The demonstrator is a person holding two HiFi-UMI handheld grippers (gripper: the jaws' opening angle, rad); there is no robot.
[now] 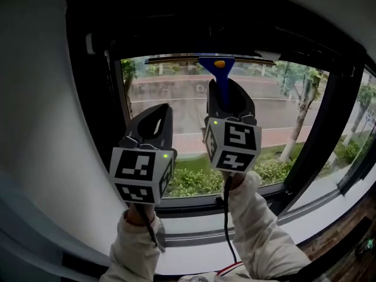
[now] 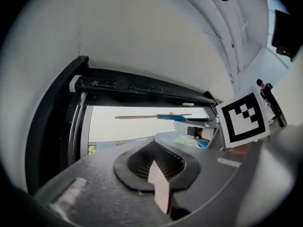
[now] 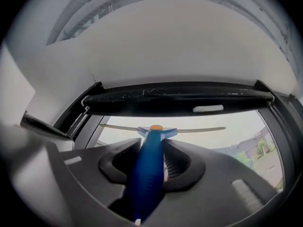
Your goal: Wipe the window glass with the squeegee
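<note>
sleeves of white fabric (image 1: 258, 216) come up from the bottom of the head view, each behind one gripper. nearest on each gripper is a white cube printed with black square marker patterns, a small green light glowing on each.

the left gripper (image 1: 166, 109) is raised beside the right one. its dark ribbed jaws are pressed together, and its own view shows nothing held in the left gripper (image 2: 152, 143).

the right gripper (image 1: 229, 87) is clamped on the handle of the blue plastic squeegee (image 1: 222, 93). in its own view the handle runs up the middle of the right gripper (image 3: 151, 143) between the two pads, so the blue plastic squeegee (image 3: 149, 169) points straight away from the camera. beyond the jaw tips sits an orange round button (image 3: 156, 127) on the head, and the thin pale blade (image 3: 199, 130) stretches level to both sides.

that blade lies along the top of the window glass (image 1: 176, 98), just under the black window frame (image 1: 94, 98). through the pane show a green hedge (image 1: 194, 181), a paved road and a slim tree (image 1: 302, 98).
</note>
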